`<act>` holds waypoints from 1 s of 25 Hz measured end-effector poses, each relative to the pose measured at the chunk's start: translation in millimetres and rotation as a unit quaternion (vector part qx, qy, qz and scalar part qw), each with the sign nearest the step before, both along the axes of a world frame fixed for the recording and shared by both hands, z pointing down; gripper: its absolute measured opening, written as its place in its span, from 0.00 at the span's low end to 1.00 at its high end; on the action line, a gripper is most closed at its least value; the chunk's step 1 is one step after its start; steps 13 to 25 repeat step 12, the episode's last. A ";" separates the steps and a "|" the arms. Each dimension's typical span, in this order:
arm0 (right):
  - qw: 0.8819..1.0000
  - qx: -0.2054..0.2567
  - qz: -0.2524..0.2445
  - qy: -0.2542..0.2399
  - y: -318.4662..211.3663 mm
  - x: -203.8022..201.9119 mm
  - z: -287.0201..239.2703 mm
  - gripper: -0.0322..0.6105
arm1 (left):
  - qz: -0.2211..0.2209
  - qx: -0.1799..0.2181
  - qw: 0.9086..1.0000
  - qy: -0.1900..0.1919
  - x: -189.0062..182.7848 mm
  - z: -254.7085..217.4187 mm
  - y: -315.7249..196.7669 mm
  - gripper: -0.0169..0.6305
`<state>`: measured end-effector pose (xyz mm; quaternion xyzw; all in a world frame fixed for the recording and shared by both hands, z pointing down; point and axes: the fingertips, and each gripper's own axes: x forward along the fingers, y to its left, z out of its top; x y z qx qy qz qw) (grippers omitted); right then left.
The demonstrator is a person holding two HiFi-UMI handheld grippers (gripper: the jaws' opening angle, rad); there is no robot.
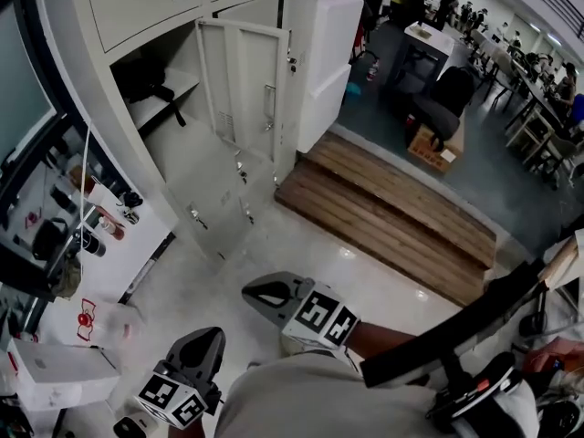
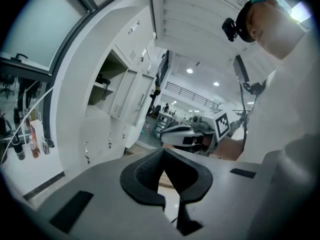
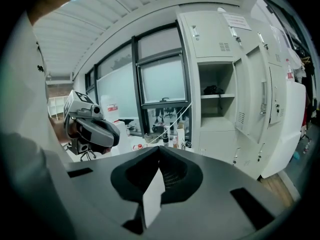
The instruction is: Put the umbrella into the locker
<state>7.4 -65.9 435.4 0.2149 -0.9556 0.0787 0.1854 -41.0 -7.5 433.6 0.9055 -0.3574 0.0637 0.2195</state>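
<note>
The grey locker (image 1: pixel 137 7) stands at the upper left of the head view. One compartment (image 1: pixel 160 89) is open, its door (image 1: pixel 242 89) swung out, and a black thing (image 1: pixel 146 78) lies on its shelf. What looks like the umbrella, a long black shaft (image 1: pixel 474 313) with a pale handle end (image 1: pixel 561 263), slants along my right side, in neither gripper. My left gripper (image 1: pixel 210 336) and right gripper (image 1: pixel 251 292) hang low in front of me, both shut and empty. The right gripper view has the open compartment (image 3: pixel 216 104) ahead to the right.
A wooden step platform (image 1: pixel 392 208) lies right of the locker. A white table (image 1: pixel 119 254) with bottles stands at the left by the window, with a white box (image 1: pixel 55 372) and a plastic bag (image 1: pixel 91 322) lower down. Desks, chairs and people fill the far right.
</note>
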 end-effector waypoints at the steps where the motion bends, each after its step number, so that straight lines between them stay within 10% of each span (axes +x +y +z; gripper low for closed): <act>1: 1.000 0.000 0.001 0.001 1.8 -1.3 0.6 0.08 | 0.002 -0.001 1.000 0.000 -0.6 0.1 2.0 0.04; 25: 1.000 -0.001 0.002 0.009 25.4 -16.8 3.3 0.08 | 0.009 -0.002 1.000 -0.001 -14.7 3.8 26.4 0.04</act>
